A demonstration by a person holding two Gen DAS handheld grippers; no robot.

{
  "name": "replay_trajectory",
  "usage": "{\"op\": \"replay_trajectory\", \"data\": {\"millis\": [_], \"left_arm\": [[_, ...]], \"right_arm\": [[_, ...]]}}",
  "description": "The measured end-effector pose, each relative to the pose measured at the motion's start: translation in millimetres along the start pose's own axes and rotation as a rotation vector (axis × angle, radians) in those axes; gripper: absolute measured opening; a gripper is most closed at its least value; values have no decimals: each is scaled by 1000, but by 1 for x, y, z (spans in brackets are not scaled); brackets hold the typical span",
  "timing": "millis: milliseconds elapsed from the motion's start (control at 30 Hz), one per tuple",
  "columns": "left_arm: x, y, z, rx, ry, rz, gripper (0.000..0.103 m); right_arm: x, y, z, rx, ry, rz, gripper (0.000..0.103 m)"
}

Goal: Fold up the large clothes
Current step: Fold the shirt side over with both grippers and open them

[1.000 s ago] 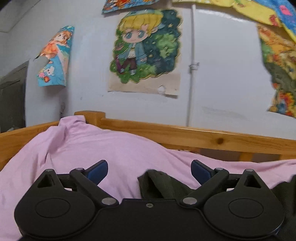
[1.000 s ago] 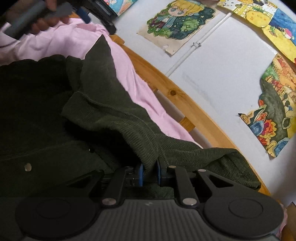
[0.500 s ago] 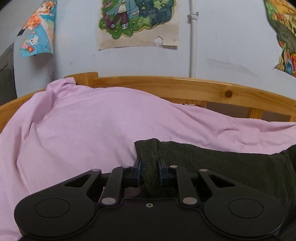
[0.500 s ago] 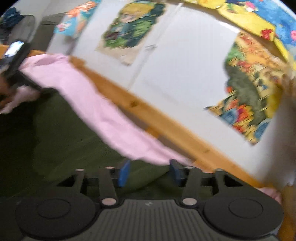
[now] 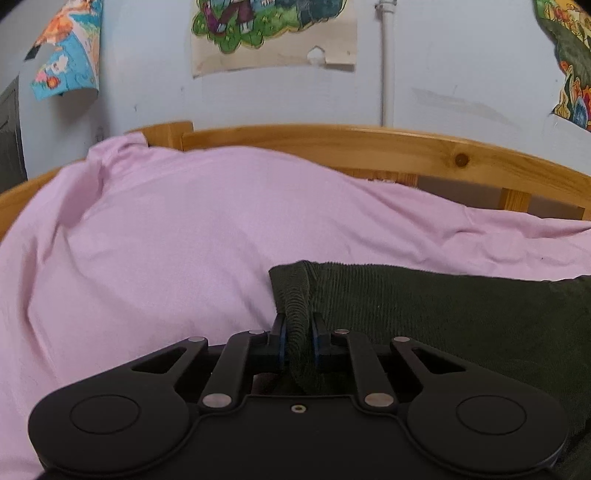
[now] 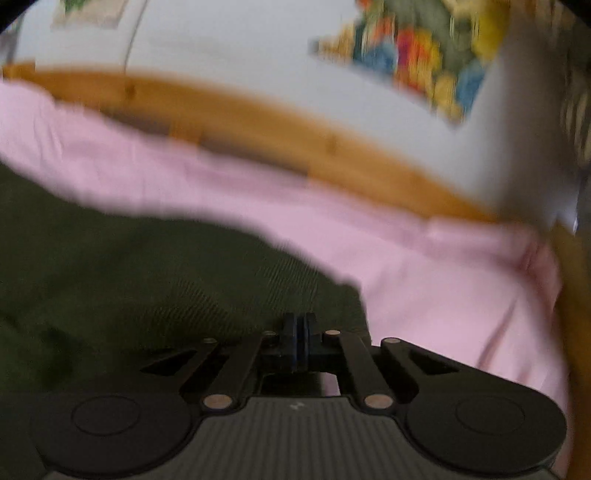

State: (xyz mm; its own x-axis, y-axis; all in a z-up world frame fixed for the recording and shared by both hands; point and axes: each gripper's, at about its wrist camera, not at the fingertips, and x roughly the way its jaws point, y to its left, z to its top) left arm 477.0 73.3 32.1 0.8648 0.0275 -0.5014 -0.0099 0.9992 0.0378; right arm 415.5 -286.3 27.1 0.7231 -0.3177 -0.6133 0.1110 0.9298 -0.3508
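- Since a second ago, both tongs have changed: the left tongs (image 5: 298,341), then spread wide above the pink sheet, now pinch a ridge of the dark green corduroy garment (image 5: 424,306), while the right tongs (image 6: 300,341) have let go of the cloth they held and swung away across the bed.
- Left tongs: the blue pads (image 5: 281,343) are closing on a bunched fold of the garment's edge, and the cloth runs between them and down over the body of the tool.
- Right tongs: pressed together with nothing visible between them; they sit just over the garment's edge, though the right wrist view is badly blurred.
- Relative to the garment: it lies spread on the pink sheet (image 5: 166,229), which shows beyond it and to both sides; the wooden bed rail (image 5: 332,138) stands behind it, and the wall with cartoon posters (image 5: 273,33) rises beyond the rail.
- Step in hand, as I judge it: one corner is secured and the other hand is seeking the matching grip before a fold.
- Next move likely calls for the right tongs to spread and take an edge, so that both lift together and the heavy cloth does not sag or slip.
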Motion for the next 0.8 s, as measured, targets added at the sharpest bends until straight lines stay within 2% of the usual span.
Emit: {"op": "replay_trajectory", "data": {"millis": [67, 100, 167, 200, 233, 267, 300, 333, 367, 400, 433, 533, 600, 667, 733, 800], "left_arm": [[4, 1, 0, 22, 12, -5, 14], [4, 2, 1, 24, 22, -9, 15], [3, 7, 7, -9, 45, -10, 23], [1, 10, 8, -29, 47, -9, 31], [-3, 12, 9, -43, 36, -4, 37], [-10, 12, 9, -39, 14, -1, 39], [-19, 9, 8, -10, -16, 4, 48], [-27, 5, 7, 27, -50, 4, 59], [-34, 1, 6, 54, -87, -1, 64], [-39, -3, 6, 65, -116, -7, 75], [-43, -8, 6, 66, -149, -15, 79], [-42, -26, 11, 61, -190, -37, 79], [-30, -43, 12, 92, -178, -51, 79], [-9, -60, 9, 154, -107, -44, 79], [13, -67, 4, 205, -28, 2, 77], [23, -62, -2, 203, -35, -7, 77]], "right_arm": [[2, 7, -15, -82, -62, -21, 4], [5, 7, -17, -92, -64, -23, 4], [4, 5, -15, -67, -51, -14, 5], [0, 3, -13, -71, -49, -9, 5], [-5, 0, -9, -65, -56, -5, 5], [-12, -3, -4, -43, -73, -2, 5], [-20, -7, 1, -15, -99, -1, 9], [-28, -8, 5, -6, -129, -8, 16], [-35, -6, 7, -18, -159, -20, 38], [-40, -2, 10, -38, -194, -29, 64], [-42, 3, 12, -61, -225, -35, 72], [-29, 27, 24, -138, -260, -78, 74], [-15, 40, 30, -123, -268, -102, 77], [-3, 46, 30, -106, -271, -131, 79], [9, 47, 25, -87, -269, -183, 85], [15, 42, 16, -36, -244, -218, 86]]}}
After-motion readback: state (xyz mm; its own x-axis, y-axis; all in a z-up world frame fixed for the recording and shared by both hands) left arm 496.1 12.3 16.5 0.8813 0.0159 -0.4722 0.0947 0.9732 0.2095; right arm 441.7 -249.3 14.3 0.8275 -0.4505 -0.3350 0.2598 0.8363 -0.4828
